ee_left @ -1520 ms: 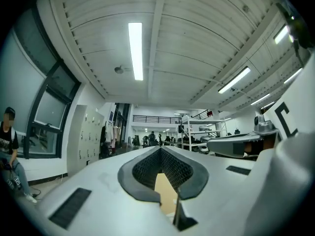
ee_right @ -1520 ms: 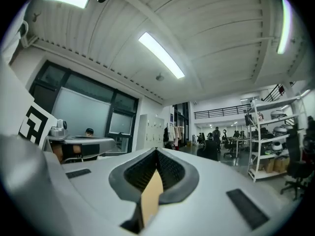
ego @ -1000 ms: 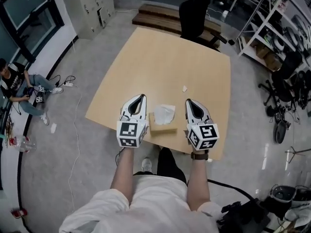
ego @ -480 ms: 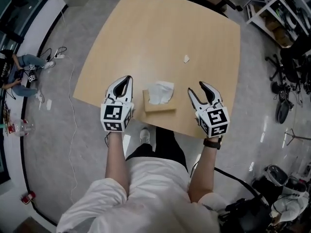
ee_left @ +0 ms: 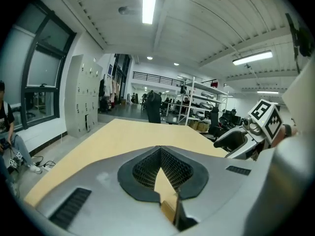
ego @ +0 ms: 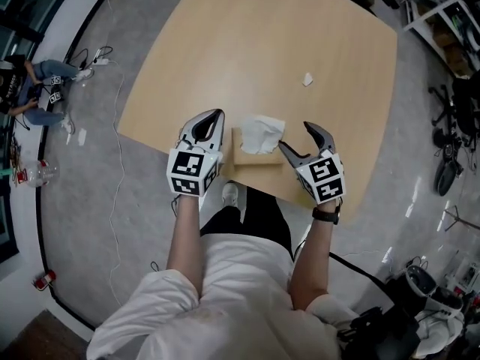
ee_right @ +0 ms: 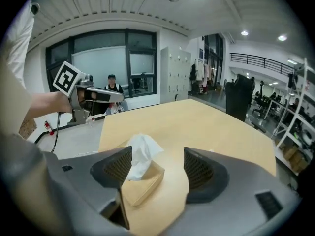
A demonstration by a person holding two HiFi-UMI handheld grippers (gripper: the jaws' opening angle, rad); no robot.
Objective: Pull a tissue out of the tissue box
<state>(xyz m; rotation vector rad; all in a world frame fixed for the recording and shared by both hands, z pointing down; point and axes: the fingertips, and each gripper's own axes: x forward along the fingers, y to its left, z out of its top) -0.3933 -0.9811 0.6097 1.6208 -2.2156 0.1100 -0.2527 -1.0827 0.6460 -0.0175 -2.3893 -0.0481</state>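
- The tissue box (ego: 255, 162) is being shown on the tabletop (ego: 255, 43), close to its near edge and right in front of the person. A white tissue (ego: 262, 134) is standing up out of its top.
- The left gripper (ego: 217, 115) is being held just beside the box's left side. Its jaws are being kept together at the tips, with nothing gripped.
- The right gripper (ego: 294, 135) is being held just beside the box's right side. Its jaws are opening wide, and the tissue and part of the box are being seen through the gap, with neither pad pressed on them.
- Beyond the box, a wide stretch of tabletop is being left open toward the far edge and both side edges. It is being occupied only by a small white scrap (ego: 307, 79), well apart from the box.
- Grey floor is being shown round the tabletop. A seated person (ego: 30, 81) and cables are being seen far to the left.
- Black-and-white square markers are being displayed on the gripper cubes (ego: 191, 174). Any print on the box is too small to be read.
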